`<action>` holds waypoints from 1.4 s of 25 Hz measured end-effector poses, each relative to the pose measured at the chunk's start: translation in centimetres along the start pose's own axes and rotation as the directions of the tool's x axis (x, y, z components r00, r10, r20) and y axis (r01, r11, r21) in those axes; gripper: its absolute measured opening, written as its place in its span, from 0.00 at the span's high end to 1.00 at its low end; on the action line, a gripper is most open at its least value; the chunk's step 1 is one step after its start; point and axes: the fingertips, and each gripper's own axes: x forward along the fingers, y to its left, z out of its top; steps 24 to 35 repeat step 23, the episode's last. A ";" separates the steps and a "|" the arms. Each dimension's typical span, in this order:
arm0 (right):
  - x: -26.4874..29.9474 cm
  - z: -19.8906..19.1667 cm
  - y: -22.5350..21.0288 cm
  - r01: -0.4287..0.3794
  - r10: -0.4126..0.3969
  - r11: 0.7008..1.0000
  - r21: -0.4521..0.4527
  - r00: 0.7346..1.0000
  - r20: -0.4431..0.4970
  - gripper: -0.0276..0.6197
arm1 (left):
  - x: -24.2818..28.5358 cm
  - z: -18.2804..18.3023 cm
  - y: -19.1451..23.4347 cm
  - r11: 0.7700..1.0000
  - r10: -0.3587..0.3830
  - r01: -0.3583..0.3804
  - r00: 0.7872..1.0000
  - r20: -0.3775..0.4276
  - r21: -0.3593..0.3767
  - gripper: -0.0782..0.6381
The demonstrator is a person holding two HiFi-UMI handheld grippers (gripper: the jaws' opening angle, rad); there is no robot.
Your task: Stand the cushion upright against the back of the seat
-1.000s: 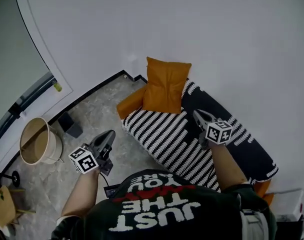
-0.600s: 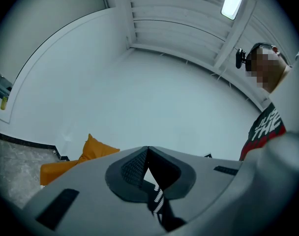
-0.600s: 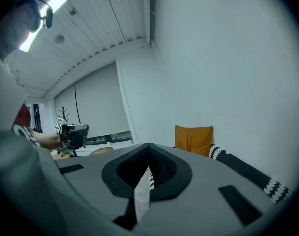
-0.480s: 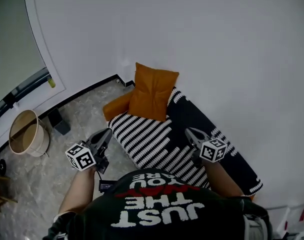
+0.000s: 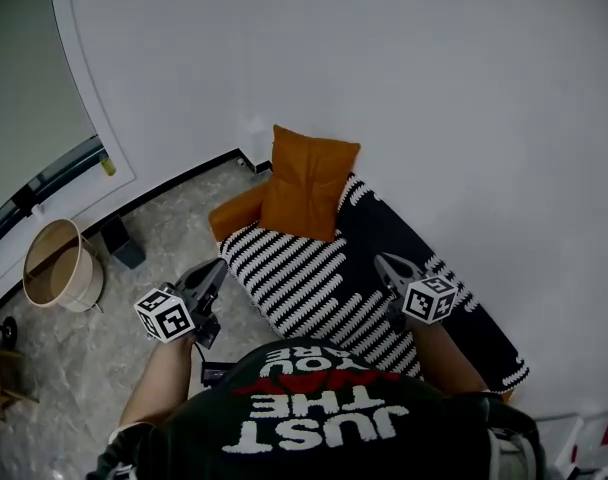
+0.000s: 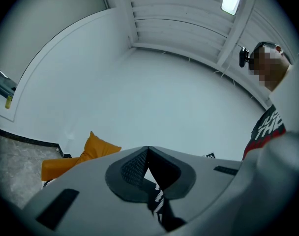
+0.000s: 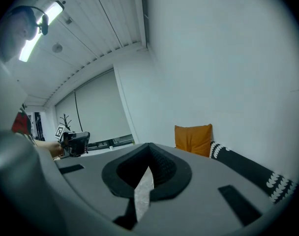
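The orange cushion (image 5: pixel 309 180) stands upright at the far end of the black-and-white striped seat (image 5: pixel 304 278), leaning on the white wall beside the dark seat back (image 5: pixel 404 230). My left gripper (image 5: pixel 218 267) hovers over the floor left of the seat, shut and empty. My right gripper (image 5: pixel 383 261) is above the seat near its back, also shut with nothing in it. Both are well short of the cushion. The left gripper view shows the cushion (image 6: pixel 98 146) beyond the closed jaws; in the right gripper view the cushion (image 7: pixel 194 139) stands ahead by the wall.
An orange armrest (image 5: pixel 236 213) borders the seat's far left end. A round beige bin (image 5: pixel 56 273) and a small dark box (image 5: pixel 124 243) stand on the marble floor (image 5: pixel 164 228) at the left. The white wall (image 5: pixel 404 88) runs behind the seat.
Both grippers have drawn back a little from the cushion toward the person's body, mostly in the first half second. The cushion has stayed standing in place.
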 end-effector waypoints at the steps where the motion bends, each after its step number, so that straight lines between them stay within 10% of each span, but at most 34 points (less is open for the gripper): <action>1: 0.1 -0.1 -0.1 0.002 -0.002 1.000 0.000 1.000 -0.005 0.92 | 0.1 0.0 0.0 1.000 0.000 0.000 1.000 -0.003 0.000 0.88; 35: 0.6 -0.1 0.2 -0.005 0.004 0.999 -0.034 0.999 -0.036 0.92 | 0.0 0.2 0.2 1.000 -0.006 0.006 1.000 -0.004 -0.006 0.88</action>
